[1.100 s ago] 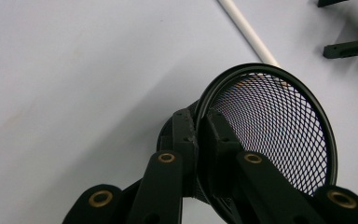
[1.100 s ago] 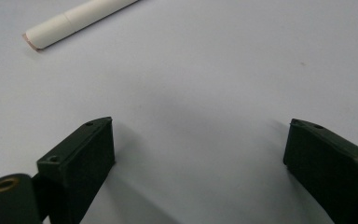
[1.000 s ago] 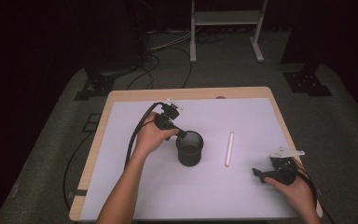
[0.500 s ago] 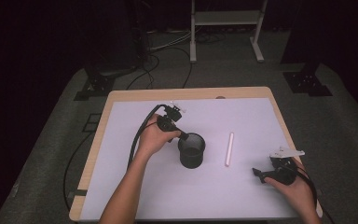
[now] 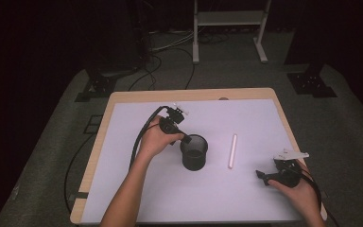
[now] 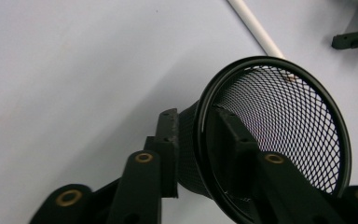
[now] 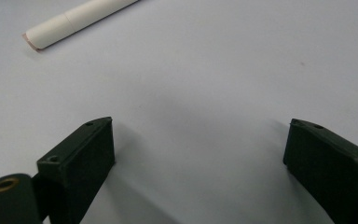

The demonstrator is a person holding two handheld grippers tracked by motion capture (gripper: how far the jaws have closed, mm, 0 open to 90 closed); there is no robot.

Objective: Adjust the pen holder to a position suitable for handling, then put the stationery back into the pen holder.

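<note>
A black mesh cup stands upright on the white mat, left of the middle. My left gripper is shut on its rim from the left. In the left gripper view one jaw lies outside the cup wall and the other inside, so the left gripper pinches the mesh. A white stick lies flat to the right of the cup, also seen as the stick beyond the rim. My right gripper rests near the mat's right front. The right gripper is open on bare mat, with the white stick ahead of it.
The white mat covers a wooden table whose edge shows at the back and left. A cable trails from the left gripper off the left side. Dark floor with stands and cables lies beyond the table.
The left hand and its gripper have edged slightly right at the cup's rim. The cup, the stick and the right gripper have stayed in place.
</note>
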